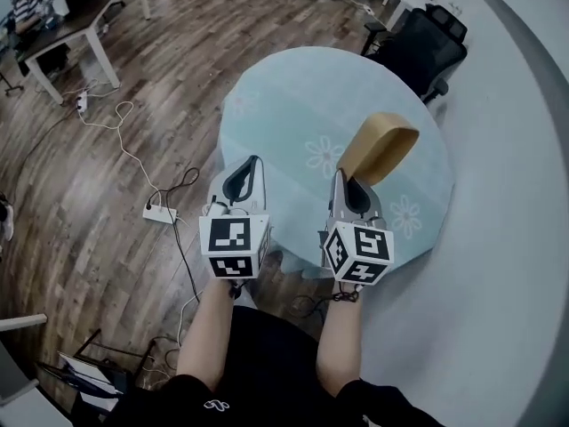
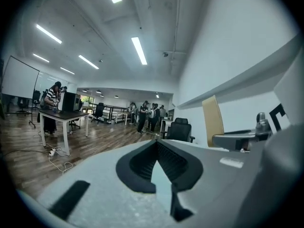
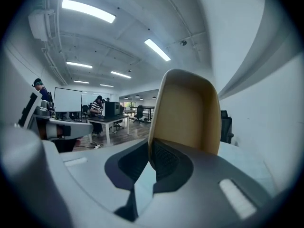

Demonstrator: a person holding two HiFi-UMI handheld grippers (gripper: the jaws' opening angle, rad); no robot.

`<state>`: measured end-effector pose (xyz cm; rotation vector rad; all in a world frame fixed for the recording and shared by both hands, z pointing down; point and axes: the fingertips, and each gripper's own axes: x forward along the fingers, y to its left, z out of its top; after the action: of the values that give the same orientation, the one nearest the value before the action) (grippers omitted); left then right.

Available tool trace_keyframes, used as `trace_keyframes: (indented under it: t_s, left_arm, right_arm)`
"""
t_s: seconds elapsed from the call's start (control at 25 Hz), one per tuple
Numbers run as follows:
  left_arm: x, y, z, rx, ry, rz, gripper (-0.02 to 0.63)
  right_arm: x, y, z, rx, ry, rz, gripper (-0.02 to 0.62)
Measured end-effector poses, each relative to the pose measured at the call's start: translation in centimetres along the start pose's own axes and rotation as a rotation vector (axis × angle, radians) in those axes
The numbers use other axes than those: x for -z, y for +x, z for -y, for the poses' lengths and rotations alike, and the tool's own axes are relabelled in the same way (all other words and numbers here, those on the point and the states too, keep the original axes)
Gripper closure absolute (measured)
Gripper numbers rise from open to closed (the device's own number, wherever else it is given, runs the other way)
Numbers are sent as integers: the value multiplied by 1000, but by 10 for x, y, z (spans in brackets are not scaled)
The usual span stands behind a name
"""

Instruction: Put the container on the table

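- Step in hand: carry/lowering phase, as I read it. The container point(image 1: 380, 148) is gripped but I wouldn't call it set down yet.
- R gripper point(image 1: 347, 185): clenched on the container's near wall. In the right gripper view the tan wall runs straight down into the jaws point(image 3: 151, 156), one pad on each side of it.
- L gripper point(image 1: 249, 172): jaws drawn together w/ nothing between them. The left gripper view shows only pale tablecloth past the tips point(image 2: 156, 148). It hangs idle at 9 o'clock of the R one.
- Container position: over the round table point(image 1: 267, 87), roughly 3 o'clock of the table's centre. It sticks out toward 1 o'clock from the R gripper, tilted w/ the far end raised.
- Next move, my judgement: level the container, bring it down until its base sits flat on the cloth, then release. There's bare cloth toward 11 o'clock. Keep inboard, as the table edge is near at 4–5 o'clock.
- Hard to tell: whether any part of the container touches the cloth. No view shows its underside or the gap beneath.
- Container inside looks bare where visible. The part by the jaws is hidden behind the gripper body.
- From the left gripper view the container point(image 2: 212, 120) is just a thin tan strip, so no help on height.
- Office chair point(image 1: 418, 47) sits at 1 o'clock of the table, apart from the work.
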<state>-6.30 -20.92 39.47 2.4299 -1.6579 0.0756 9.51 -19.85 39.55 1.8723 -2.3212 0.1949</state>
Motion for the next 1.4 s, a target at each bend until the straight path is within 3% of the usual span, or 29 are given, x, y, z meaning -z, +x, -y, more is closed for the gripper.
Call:
trace_keyframes:
  t_s: [0.16,0.28,0.56,0.8,0.96,1.08,1.4]
  left_arm:
    - [-9,71,-45,1,-5,-28,604]
    - [-2,116,-71,4,-30,-52,604]
    - [35,185,-64,52,-74,-160,604]
    - [36,204,-76,7,-62,-184,604]
    - [24,207,-104,-57,-61,-174,604]
    - [26,202,-124,-106,-60,-187,604]
    - [10,196,-156,-188,-51,-160,604]
  right_arm:
    - [-15,77,6,16,-1,-20,574]
    - [-5,119,12,31,-10,-64,574]
    - [48,179,53,46,-13,-237,574]
    - [107,250,69,-67,-76,-405,574]
    - [172,298,55,-202,-195,-612,572]
    - [211,315,52,-247,-268,-750,573]
    - [237,337,44,-291,-417,-881,566]
